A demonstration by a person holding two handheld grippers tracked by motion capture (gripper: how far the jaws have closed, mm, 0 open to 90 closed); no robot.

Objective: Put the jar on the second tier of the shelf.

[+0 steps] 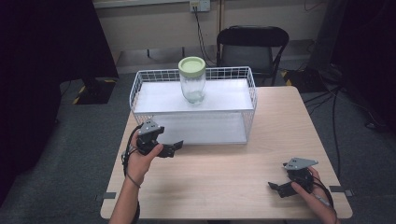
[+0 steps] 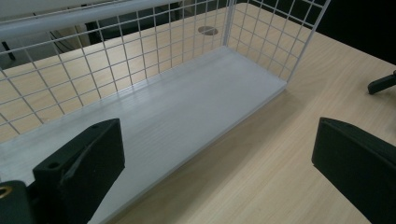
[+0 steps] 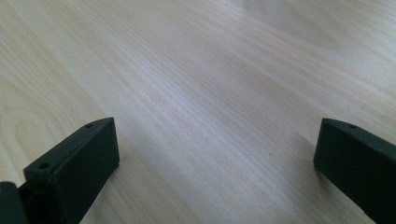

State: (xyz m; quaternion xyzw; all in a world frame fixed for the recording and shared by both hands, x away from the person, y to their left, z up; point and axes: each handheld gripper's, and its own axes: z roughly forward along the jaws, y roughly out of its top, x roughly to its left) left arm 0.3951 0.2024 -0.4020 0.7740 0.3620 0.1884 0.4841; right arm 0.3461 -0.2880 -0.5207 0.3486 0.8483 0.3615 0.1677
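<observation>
A clear glass jar [image 1: 192, 85] with a pale green lid [image 1: 191, 66] stands upright on the top shelf of a white wire rack [image 1: 140, 88]. My left gripper [image 1: 173, 148] is held open at the rack's front left corner, level with the white lower shelf [image 2: 187, 100], nothing between its jaws. In the left gripper view my left gripper [image 2: 215, 172] faces along that lower shelf. My right gripper [image 1: 276, 188] rests open near the table's front right, far from the rack. In the right gripper view my right gripper [image 3: 215, 163] is over bare wood.
The wooden table [image 1: 224, 177] has free room across its front and right side. A black chair [image 1: 252, 46] stands behind the rack. Cables [image 1: 334, 102] run over the grey floor at right. The tip of the other gripper [image 2: 382, 83] shows at the right edge.
</observation>
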